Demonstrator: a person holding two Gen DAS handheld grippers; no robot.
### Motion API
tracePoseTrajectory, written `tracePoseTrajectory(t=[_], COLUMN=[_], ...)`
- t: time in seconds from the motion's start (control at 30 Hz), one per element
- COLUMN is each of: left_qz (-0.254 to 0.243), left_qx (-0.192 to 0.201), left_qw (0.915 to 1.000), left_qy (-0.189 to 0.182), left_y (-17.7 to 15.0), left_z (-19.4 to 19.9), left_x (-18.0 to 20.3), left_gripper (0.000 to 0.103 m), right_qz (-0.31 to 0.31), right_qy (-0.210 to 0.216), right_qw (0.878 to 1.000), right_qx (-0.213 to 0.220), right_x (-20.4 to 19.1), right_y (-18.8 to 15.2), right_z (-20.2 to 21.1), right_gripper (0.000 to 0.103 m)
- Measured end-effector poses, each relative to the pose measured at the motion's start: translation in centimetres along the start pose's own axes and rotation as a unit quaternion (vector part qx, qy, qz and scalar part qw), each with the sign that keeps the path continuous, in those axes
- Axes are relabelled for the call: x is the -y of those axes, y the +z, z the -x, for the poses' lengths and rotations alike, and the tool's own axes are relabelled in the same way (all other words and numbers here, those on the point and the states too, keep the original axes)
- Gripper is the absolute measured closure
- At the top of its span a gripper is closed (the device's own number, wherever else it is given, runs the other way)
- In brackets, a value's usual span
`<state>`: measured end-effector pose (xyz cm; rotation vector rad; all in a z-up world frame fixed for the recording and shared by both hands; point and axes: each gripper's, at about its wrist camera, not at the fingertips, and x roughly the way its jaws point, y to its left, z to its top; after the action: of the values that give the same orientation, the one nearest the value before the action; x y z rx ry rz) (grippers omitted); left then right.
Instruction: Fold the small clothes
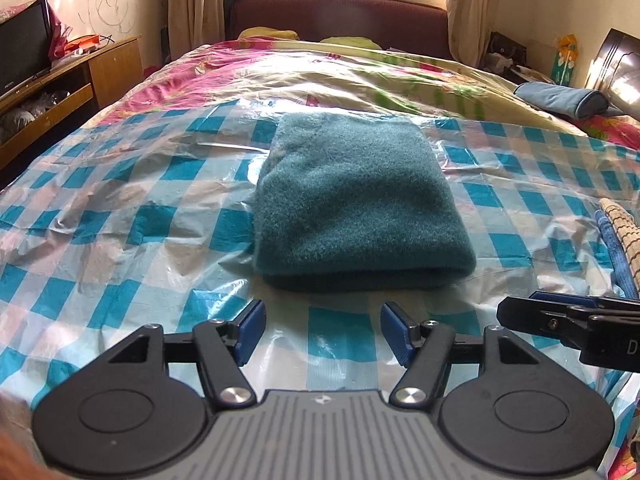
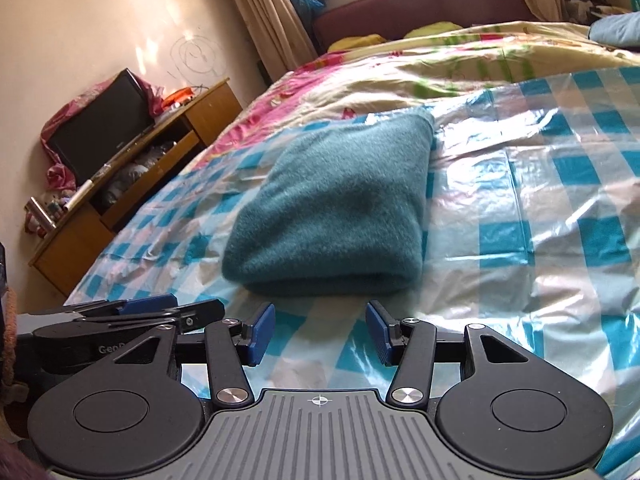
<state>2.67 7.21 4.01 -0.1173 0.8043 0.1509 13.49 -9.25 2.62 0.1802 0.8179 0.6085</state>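
A teal fleece garment [image 1: 356, 200] lies folded into a thick rectangle on the blue-checked plastic sheet [image 1: 120, 208] that covers the bed. Its folded edge faces me. My left gripper [image 1: 322, 330] hovers just short of that edge, open, with nothing between its blue pads. In the right wrist view the same garment [image 2: 340, 208] lies ahead and slightly left. My right gripper [image 2: 320, 330] is open too, a little back from the fold, holding nothing. Each gripper shows in the other's view: the right one [image 1: 560, 316] at the right edge, the left one [image 2: 132, 312] at the lower left.
A floral quilt [image 1: 320, 68] covers the far half of the bed up to a dark red headboard [image 1: 340, 16]. A wooden TV stand [image 1: 60, 84] with a television stands along the left wall. A striped cloth [image 1: 624, 232] lies at the right edge, a blue pillow [image 1: 568, 98] further back.
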Motion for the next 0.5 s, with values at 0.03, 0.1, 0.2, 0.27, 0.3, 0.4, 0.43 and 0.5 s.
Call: tracePoseTrajectory(t=[0.03,0.1,0.2,0.27,0.3,0.4,0.43,0.5], left_qz=[0.0,-0.001,-0.005,-0.008,-0.009,-0.011,-0.011,-0.01], left_qx=[-0.002,-0.006,-0.009,-0.013,-0.014,-0.024,-0.027,-0.035], left_qw=[1.0,1.0,0.9999,0.9998,0.9998,0.9995,0.9994,0.9992], left_qy=[0.002,0.007,0.012,0.013,0.014,0.016,0.016,0.018], left_y=[-0.1,-0.3,-0.7,-0.9,-1.0,-1.3,-1.4,-1.7], left_z=[-0.1,-0.2,-0.4,-0.5,-0.6,-1.0,-1.1,-1.3], left_x=[0.1,0.2,0.6,0.9,1.0,1.4,1.5,1.6], left_gripper=[0.035,0.035,0.031,0.028,0.028,0.027,0.026,0.025], right_qz=[-0.001,-0.003,-0.004,-0.004,-0.004,-0.004,-0.003,0.0], right_qy=[-0.001,-0.002,-0.005,-0.007,-0.008,-0.011,-0.013,-0.015], right_qw=[1.0,1.0,1.0,1.0,1.0,1.0,1.0,1.0], right_qx=[-0.002,-0.005,-0.008,-0.012,-0.013,-0.02,-0.022,-0.025], right_x=[0.1,0.2,0.4,0.4,0.5,0.5,0.5,0.4], right_y=[-0.2,-0.5,-0.8,-1.0,-1.2,-1.6,-1.7,-1.9], right_z=[0.0,-0.2,-0.3,-0.5,-0.6,-0.9,-1.0,-1.2], right_gripper=[0.053,0.053,0.053,0.053,0.053,0.053,0.053,0.053])
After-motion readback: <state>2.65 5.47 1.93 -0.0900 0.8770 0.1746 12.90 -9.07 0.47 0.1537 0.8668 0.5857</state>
